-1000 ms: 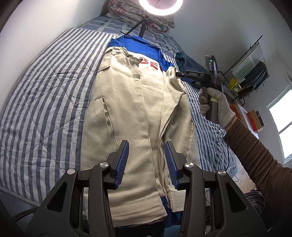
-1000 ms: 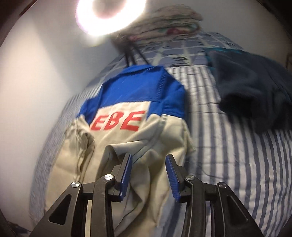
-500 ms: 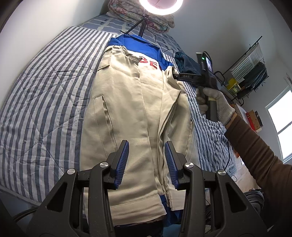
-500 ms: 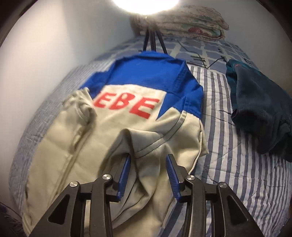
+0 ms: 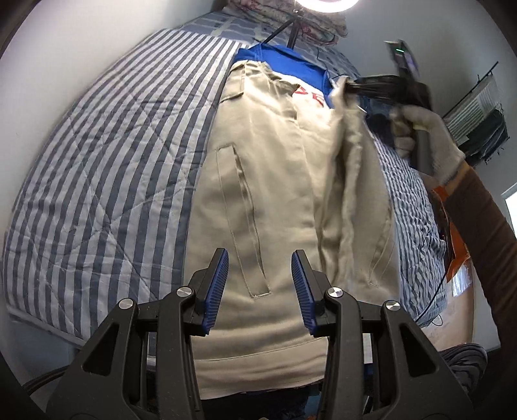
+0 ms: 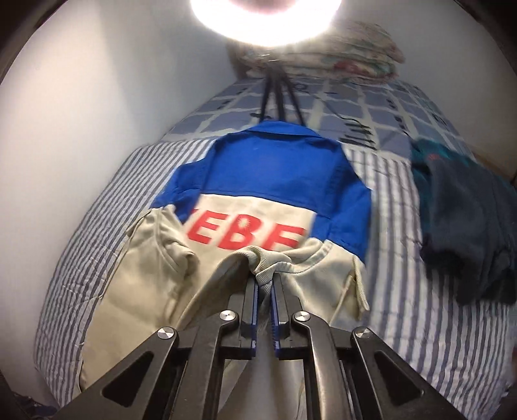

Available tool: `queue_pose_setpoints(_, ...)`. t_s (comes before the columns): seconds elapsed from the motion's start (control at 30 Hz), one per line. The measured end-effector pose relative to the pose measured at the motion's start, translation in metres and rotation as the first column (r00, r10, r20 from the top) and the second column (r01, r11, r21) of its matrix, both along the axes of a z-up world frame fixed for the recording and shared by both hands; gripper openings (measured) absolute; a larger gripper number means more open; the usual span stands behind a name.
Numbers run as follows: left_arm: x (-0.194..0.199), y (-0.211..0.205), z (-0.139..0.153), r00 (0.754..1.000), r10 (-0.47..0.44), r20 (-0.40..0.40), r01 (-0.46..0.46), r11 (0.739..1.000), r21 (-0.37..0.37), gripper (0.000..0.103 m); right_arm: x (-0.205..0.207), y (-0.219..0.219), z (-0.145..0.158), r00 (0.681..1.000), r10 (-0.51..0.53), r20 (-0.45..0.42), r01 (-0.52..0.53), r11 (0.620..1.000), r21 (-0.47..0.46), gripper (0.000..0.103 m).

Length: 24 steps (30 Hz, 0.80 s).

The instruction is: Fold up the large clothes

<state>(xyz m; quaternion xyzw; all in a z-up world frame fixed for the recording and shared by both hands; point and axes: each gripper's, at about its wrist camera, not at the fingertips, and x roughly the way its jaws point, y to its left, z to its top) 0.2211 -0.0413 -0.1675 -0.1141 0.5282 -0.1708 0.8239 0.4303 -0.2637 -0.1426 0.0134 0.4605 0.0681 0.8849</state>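
Beige-and-blue jacket (image 5: 278,181) lies lengthwise on the bed (image 5: 97,168), back side up, collar toward the ring light (image 6: 265,19) at the far end. Red letters across the back, partly covered by folded cloth. Both sides are folded in over the middle; a welt pocket seam shows on the left panel.

Left tool (image 5: 260,290): fingers spread, nothing between the blue pads, held above the hem end of the jacket, not touching the cloth.

Right tool (image 6: 265,303): fingers pressed together on a ribbed beige cuff (image 6: 268,261), pinched between the blue pads. In the left wrist view the right tool (image 5: 350,87) lifts this sleeve edge clear of the jacket near the blue shoulder; the gloved right hand (image 5: 423,139) grips the handle; picture blurred there.

Dark teal garment (image 6: 465,232) lies heaped on the striped quilt, to the right of the jacket, apart from it. Folded floral bedding (image 6: 326,55) sits at the head of the bed behind the light stand.
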Motion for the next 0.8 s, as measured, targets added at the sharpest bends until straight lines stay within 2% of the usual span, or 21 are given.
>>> queue_pose_setpoints(0.13, 0.0, -0.001, 0.003, 1.0, -0.001, 0.006, 0.001, 1.0, -0.008, 0.04, 0.021, 0.041, -0.019, 0.997, 0.068, -0.023, -0.069, 0.996, -0.054, 0.004)
queue_pose_setpoints(0.3, 0.0, -0.004, -0.001, 1.0, -0.01, -0.02, 0.009, 0.999, -0.036, 0.04, 0.04, 0.067, -0.065, 0.993, 0.086, -0.081, -0.092, 0.992, -0.085, 0.004)
queue_pose_setpoints(0.4, -0.001, -0.008, 0.003, 1.0, -0.025, -0.013, 0.025, 0.998, -0.063, 0.04, 0.041, 0.064, -0.075, 0.989, 0.084, -0.117, -0.096, 0.99, -0.1, 0.016)
queue_pose_setpoints(0.43, -0.003, -0.011, 0.005, 0.999, -0.035, -0.005, 0.034, 0.997, -0.067, 0.042, 0.036, 0.061, -0.069, 0.992, 0.077, -0.103, -0.088, 0.991, -0.103, 0.025)
queue_pose_setpoints(0.47, -0.003, -0.012, 0.007, 0.999, -0.044, 0.001, 0.044, 0.997, -0.071, 0.045, 0.027, 0.054, -0.058, 0.995, 0.069, -0.078, -0.075, 0.993, -0.088, 0.031)
queue_pose_setpoints(0.6, -0.013, -0.027, 0.008, 0.995, -0.098, 0.003, 0.098, 0.99, -0.102, 0.045, -0.033, 0.017, -0.009, 0.999, 0.036, -0.007, -0.035, 0.998, 0.049, 0.033)
queue_pose_setpoints(0.67, -0.02, -0.035, 0.004, 0.992, -0.123, -0.008, 0.122, 0.986, -0.111, 0.045, -0.069, 0.001, 0.006, 1.0, 0.02, 0.003, -0.02, 0.997, 0.078, 0.034)
queue_pose_setpoints(0.8, -0.039, -0.053, -0.007, 0.982, -0.189, -0.028, 0.185, 0.975, -0.121, 0.045, -0.154, -0.018, 0.009, 0.999, -0.02, -0.042, 0.024, 0.994, 0.107, 0.039)
